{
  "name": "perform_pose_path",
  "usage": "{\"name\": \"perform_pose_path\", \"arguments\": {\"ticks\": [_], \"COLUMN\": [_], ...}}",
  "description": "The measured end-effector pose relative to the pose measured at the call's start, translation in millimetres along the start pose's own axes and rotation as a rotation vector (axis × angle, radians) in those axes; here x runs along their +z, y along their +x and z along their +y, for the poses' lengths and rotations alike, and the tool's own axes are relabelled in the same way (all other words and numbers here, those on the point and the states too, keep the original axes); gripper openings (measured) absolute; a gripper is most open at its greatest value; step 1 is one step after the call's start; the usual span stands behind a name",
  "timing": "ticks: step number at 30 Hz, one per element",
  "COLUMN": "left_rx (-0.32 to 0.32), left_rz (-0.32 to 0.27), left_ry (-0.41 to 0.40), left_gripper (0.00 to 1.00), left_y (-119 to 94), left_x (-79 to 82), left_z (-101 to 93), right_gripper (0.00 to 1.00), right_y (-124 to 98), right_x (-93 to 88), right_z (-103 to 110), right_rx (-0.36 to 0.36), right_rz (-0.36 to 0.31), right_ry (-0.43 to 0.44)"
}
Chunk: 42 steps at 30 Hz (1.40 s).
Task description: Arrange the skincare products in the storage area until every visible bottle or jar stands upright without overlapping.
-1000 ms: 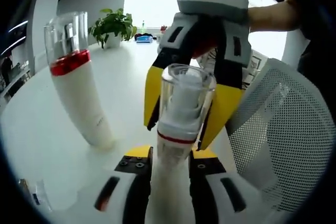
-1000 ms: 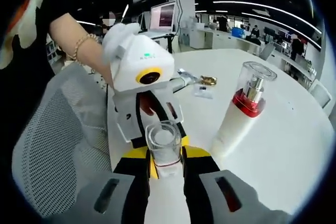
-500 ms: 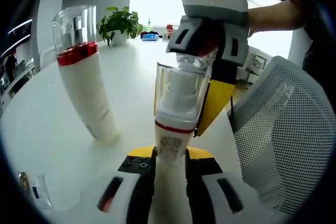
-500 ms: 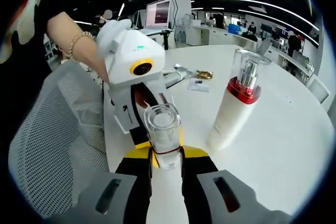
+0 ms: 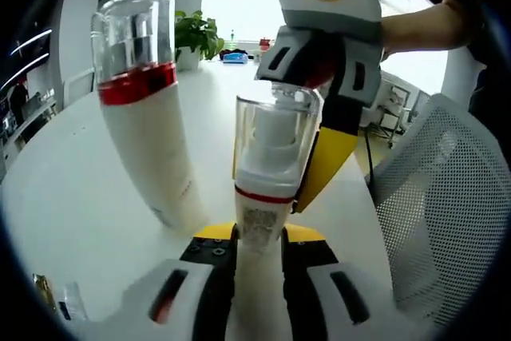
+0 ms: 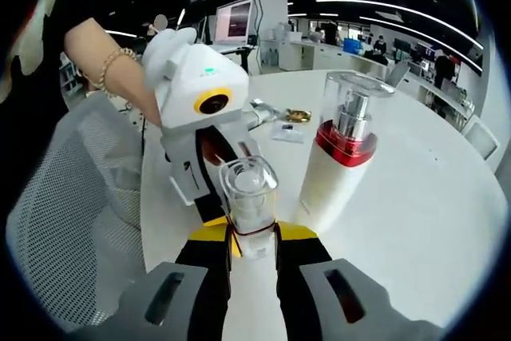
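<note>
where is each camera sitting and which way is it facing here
Left gripper view: rides the left tool, looking across the white round table toward a potted plant; the other tool and a forearm show.
Right gripper view: rides the right tool, looking toward office desks; a braceleted arm shows.
Shared: the clear-capped white bottle with thin red ring clamped by both tools, and the standing red-collared white bottle.

held bottle (image 5: 259, 213) (image 6: 249, 217): white body, thin red ring, clear cap over a white pump; at 6 o'clock in both views, between jaws, base hidden. standing bottle (image 5: 148, 129) (image 6: 335, 167): white, wide red band, clear cap over a silver pump; upright on the table, 10 o'clock in left gripper view, 2 o'clock in right gripper view.
</note>
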<state>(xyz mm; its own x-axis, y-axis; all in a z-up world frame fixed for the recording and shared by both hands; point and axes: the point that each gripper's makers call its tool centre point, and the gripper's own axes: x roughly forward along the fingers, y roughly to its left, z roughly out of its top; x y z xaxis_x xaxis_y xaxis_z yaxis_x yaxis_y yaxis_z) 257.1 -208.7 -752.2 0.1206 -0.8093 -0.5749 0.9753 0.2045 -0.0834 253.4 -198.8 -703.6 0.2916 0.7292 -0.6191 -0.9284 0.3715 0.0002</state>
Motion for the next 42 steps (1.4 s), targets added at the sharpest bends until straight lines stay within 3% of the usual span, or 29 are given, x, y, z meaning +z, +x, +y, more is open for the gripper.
{"name": "perform_pose_path", "arguments": {"ticks": [18, 42], "left_rx": [0.013, 0.025], "left_rz": [-0.018, -0.005], "left_ry": [-0.019, -0.03], "left_gripper": [0.16, 0.17], "left_y": [2.6, -1.5], "left_x": [5.0, 0.7], "left_z": [17.2, 21.8], "right_gripper": [0.21, 0.21], "right_y": [9.5, 16.8], "right_x": [1.2, -4.7], "right_z": [-13.4, -22.6], "right_rx": [0.002, -0.018], "right_rz": [0.004, 0.009], "right_ry": [-0.008, 0.003]}}
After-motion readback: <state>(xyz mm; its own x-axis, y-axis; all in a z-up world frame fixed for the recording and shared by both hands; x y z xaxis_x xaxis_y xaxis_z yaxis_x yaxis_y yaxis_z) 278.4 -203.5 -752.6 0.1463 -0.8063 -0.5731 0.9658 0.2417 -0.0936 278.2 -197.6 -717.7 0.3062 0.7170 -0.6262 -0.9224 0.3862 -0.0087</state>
